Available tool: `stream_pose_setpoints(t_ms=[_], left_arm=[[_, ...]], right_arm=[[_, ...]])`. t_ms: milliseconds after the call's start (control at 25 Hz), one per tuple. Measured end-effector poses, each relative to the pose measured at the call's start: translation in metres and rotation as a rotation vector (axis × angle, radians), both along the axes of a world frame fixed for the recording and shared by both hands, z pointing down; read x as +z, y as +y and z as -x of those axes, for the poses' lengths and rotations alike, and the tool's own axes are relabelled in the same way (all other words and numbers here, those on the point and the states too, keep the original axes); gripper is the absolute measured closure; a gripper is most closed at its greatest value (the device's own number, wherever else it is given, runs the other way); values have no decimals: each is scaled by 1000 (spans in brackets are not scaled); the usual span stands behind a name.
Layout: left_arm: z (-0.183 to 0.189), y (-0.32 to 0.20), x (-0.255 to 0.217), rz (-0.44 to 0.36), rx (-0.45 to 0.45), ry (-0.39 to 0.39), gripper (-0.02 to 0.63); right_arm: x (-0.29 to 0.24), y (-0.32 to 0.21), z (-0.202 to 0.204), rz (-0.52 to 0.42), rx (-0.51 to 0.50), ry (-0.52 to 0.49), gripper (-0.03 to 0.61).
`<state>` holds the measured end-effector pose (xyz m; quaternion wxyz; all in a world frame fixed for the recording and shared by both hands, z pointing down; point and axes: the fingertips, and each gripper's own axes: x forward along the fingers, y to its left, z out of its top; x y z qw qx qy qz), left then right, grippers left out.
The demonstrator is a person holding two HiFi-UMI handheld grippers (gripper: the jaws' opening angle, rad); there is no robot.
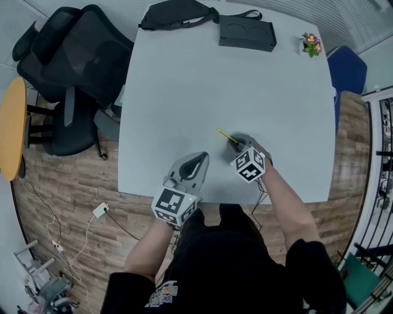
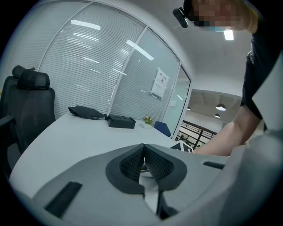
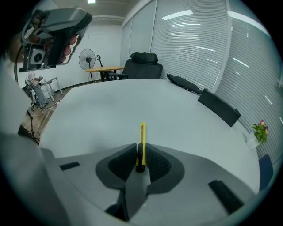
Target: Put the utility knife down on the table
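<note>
**While the right claw (image 3: 140, 160) grips the utility knife (image 3: 142, 137) low over the surface (image 1: 202, 86), the left claw (image 2: 144, 154) is shut and empty**

Though the utility knife is down near the surface, it is in the right claw. The pads are closed on its dark rear end, one on each side. Its yellow body is on edge and sticks straight out past the fingertips. In the head view the knife is toward the near edge, right of centre, pointing away and to the left. Cannot tell whether its front tip touches the surface. The right claw tilts steeply down with its marker cube (image 1: 249, 165) on top. The person's right forearm (image 1: 285, 199) reaches in over the near edge.

On the left claw the jaws are together, pads meeting, nothing between them. It sits at the near edge, near the right claw on its left, apart from it and from the knife. It points out across the surface, close to level.

At the far edge lies a black bag (image 1: 178, 13), with a flat black case (image 1: 247, 32) just to its right. A small pot of flowers (image 1: 311, 44) stands at the far right corner. All three are well apart from the knife.

Off the surface there is a black office chair (image 1: 67, 67) at the left and a blue chair (image 1: 347, 70) by the far right corner. A round wooden tabletop (image 1: 12, 126) shows at the left edge, over a wood-look floor (image 1: 67, 190).
</note>
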<state>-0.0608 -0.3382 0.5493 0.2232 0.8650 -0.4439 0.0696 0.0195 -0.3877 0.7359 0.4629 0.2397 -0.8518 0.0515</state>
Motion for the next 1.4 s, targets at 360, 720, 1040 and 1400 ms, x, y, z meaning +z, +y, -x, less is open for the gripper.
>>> stream_pose_setpoints(t_ms=[360, 720, 1040, 1400], left_arm=[[-4, 3, -2, -2, 3, -4, 607], [-6, 8, -9, -18, 12, -9, 607], [-5, 14, -21, -51, 26, -12, 607], [-1, 27, -41, -98, 43, -12, 607]], right_arm=[[-2, -6, -4, 9, 25, -30, 468], [-17, -3, 0, -29, 20, -48, 433], [-63, -3, 4, -118, 57, -128, 436], [-129, 11, 9, -227, 130, -245, 440]])
